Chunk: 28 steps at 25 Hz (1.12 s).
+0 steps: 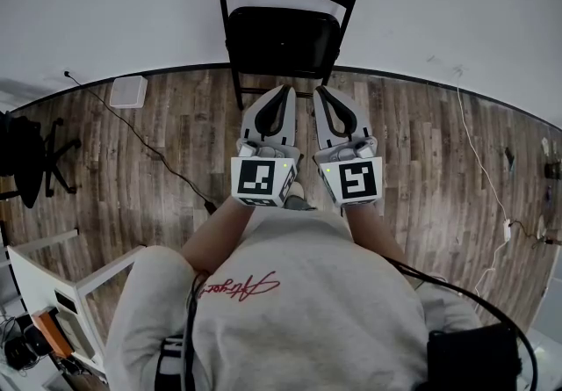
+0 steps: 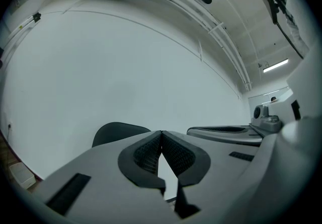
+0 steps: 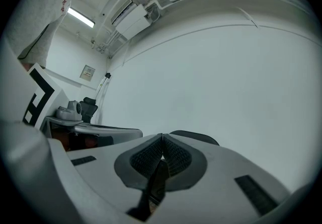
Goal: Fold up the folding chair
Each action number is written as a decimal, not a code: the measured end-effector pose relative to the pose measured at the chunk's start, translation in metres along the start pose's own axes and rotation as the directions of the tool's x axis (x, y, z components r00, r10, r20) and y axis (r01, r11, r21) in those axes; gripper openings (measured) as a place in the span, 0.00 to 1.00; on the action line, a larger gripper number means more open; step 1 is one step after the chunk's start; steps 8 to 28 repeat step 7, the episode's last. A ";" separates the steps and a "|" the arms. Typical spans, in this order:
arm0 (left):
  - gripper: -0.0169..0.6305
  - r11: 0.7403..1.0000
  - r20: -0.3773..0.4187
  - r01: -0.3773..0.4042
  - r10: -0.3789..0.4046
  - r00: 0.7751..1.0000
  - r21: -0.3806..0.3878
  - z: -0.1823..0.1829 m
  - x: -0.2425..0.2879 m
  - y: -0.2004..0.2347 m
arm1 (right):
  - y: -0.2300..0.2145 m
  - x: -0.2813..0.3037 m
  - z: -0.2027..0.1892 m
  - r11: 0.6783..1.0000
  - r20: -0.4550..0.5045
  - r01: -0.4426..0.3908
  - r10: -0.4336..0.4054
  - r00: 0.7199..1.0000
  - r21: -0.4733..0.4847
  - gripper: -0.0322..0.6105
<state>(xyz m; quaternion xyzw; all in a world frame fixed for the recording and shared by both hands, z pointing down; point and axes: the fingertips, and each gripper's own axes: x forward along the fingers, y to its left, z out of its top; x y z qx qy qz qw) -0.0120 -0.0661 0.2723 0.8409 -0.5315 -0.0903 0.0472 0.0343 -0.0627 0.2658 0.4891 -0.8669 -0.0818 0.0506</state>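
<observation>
A black folding chair (image 1: 285,16) stands unfolded against the white wall, its seat facing me. My left gripper (image 1: 283,90) and right gripper (image 1: 321,92) are held side by side just in front of the seat's near edge, apart from it, both shut with nothing between the pads. The left gripper view shows the left gripper (image 2: 161,133) with jaw tips touching, the chair's backrest (image 2: 118,131) rising behind them. The right gripper (image 3: 162,137) also has its tips together, with the backrest (image 3: 196,137) just past them.
Wood floor (image 1: 421,161) runs to the white wall. A white box (image 1: 129,91) lies at left by a black cable (image 1: 158,156). An office chair (image 1: 31,156) stands at far left, a white frame (image 1: 79,279) at lower left, and white cords (image 1: 479,161) at right.
</observation>
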 end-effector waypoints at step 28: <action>0.05 1.000 -0.007 0.000 0.000 1.000 -0.007 -0.002 0.005 -0.001 | -0.006 -0.001 -0.008 1.000 -0.029 0.010 -0.009 1.000 0.016 0.08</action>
